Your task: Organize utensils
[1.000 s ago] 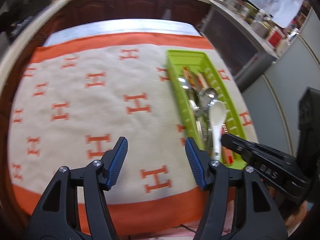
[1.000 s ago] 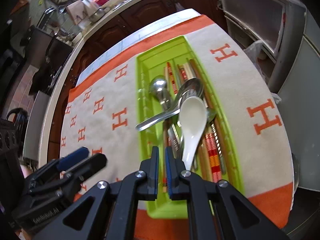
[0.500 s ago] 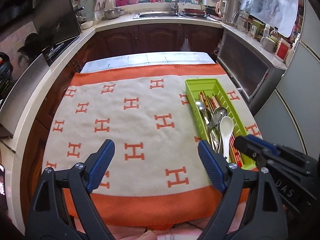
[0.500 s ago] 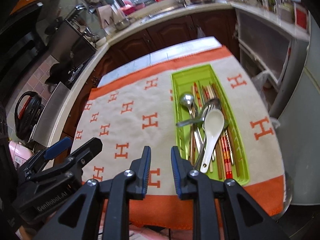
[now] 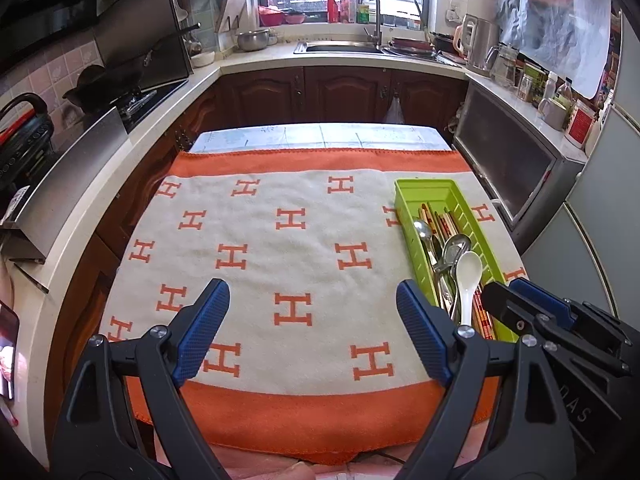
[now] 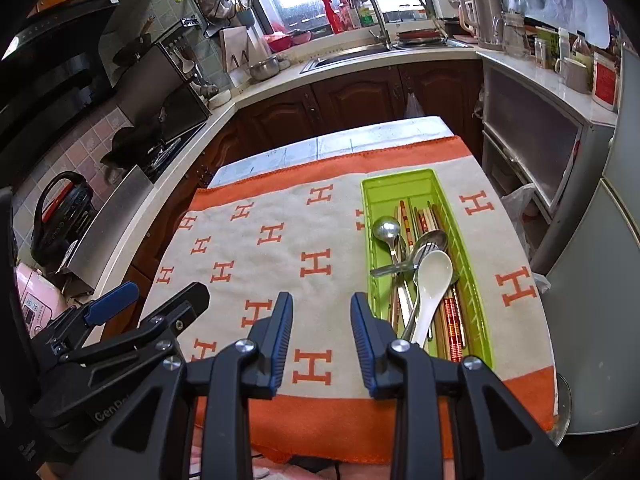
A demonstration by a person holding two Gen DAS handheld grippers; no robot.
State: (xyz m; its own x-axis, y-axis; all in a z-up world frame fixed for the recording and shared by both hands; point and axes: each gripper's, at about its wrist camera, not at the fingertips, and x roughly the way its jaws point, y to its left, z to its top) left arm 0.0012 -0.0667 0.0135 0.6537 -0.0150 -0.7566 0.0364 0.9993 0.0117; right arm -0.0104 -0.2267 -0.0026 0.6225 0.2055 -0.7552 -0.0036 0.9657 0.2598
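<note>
A lime-green utensil tray (image 6: pixel 400 184) (image 5: pixel 424 188) lies lengthwise on the right side of the cloth. In it lie a white ceramic spoon (image 6: pixel 434 276) (image 5: pixel 468 276), metal spoons (image 6: pixel 386 229), a fork and striped chopsticks (image 6: pixel 454 324). My left gripper (image 5: pixel 310 332) is open wide and empty, above the cloth's near edge, left of the tray. My right gripper (image 6: pixel 322 336) is open and empty, just left of the tray's near end.
A cream cloth with orange H marks and an orange border (image 5: pixel 280 240) covers the table. Dark cabinets, a sink counter (image 5: pixel 340 46) and a stove (image 6: pixel 160 148) surround it. A grey appliance (image 6: pixel 528 152) stands close on the right.
Both grippers have pulled back and risen away from the tray. The right gripper has gone from shut to open. The left gripper has opened wider.
</note>
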